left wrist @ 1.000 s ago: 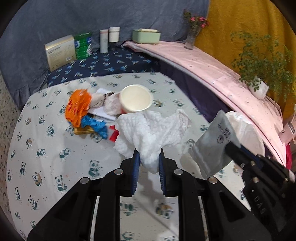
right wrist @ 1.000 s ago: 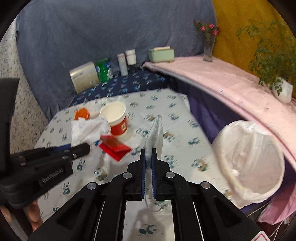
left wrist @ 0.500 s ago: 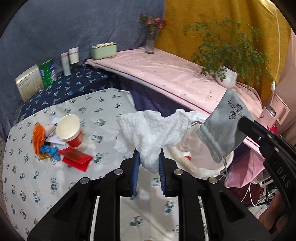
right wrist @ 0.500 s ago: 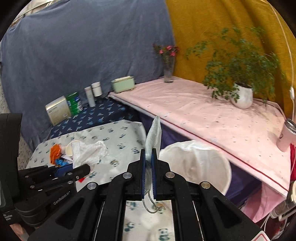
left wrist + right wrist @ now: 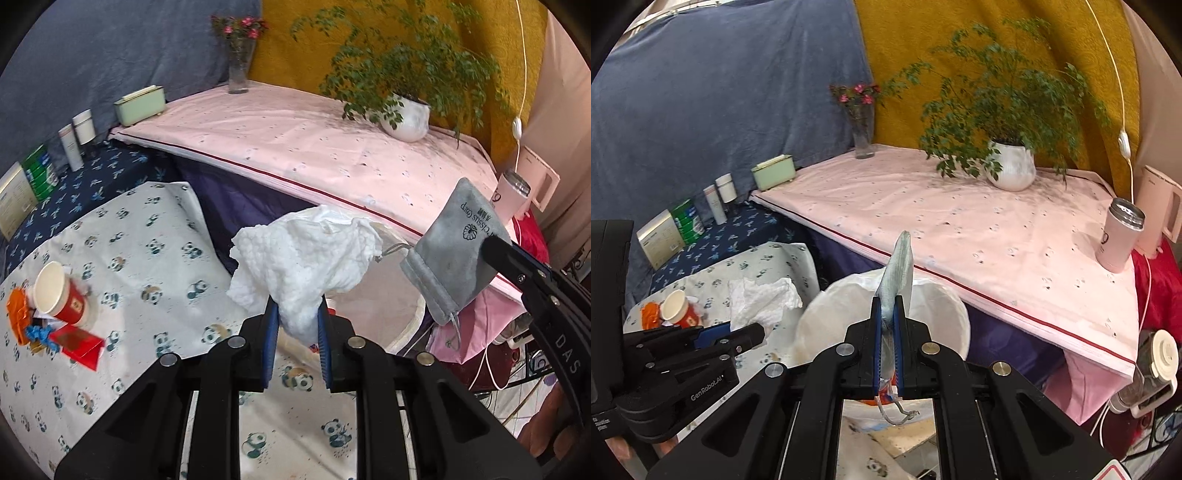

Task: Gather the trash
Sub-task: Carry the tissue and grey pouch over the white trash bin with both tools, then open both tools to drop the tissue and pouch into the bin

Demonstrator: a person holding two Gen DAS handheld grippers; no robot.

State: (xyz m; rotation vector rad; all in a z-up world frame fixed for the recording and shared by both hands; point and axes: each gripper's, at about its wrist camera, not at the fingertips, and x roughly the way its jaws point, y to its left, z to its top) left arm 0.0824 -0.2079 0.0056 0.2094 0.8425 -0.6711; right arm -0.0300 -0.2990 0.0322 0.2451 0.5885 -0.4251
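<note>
My left gripper [image 5: 295,314] is shut on a crumpled white paper towel [image 5: 306,266] and holds it in the air above the white-lined trash bin [image 5: 402,310] off the table's right edge. My right gripper [image 5: 887,314] is shut on a flat grey drawstring pouch [image 5: 899,266], seen edge-on, above the same bin [image 5: 834,317]. The pouch [image 5: 454,254] also shows in the left wrist view, to the right of the towel. The towel [image 5: 764,299] and the left gripper [image 5: 753,334] show at the left of the right wrist view.
On the panda-print table [image 5: 147,258] lie a red paper cup [image 5: 61,295], an orange wrapper [image 5: 16,314], a blue wrapper [image 5: 38,332] and a red packet [image 5: 81,343]. A pink-covered counter [image 5: 314,147] carries a potted plant [image 5: 406,114], a vase [image 5: 238,66] and a tumbler [image 5: 1119,236].
Both grippers have swung right, away from the trash pile on the table, carrying the towel and the pouch over to the bin.
</note>
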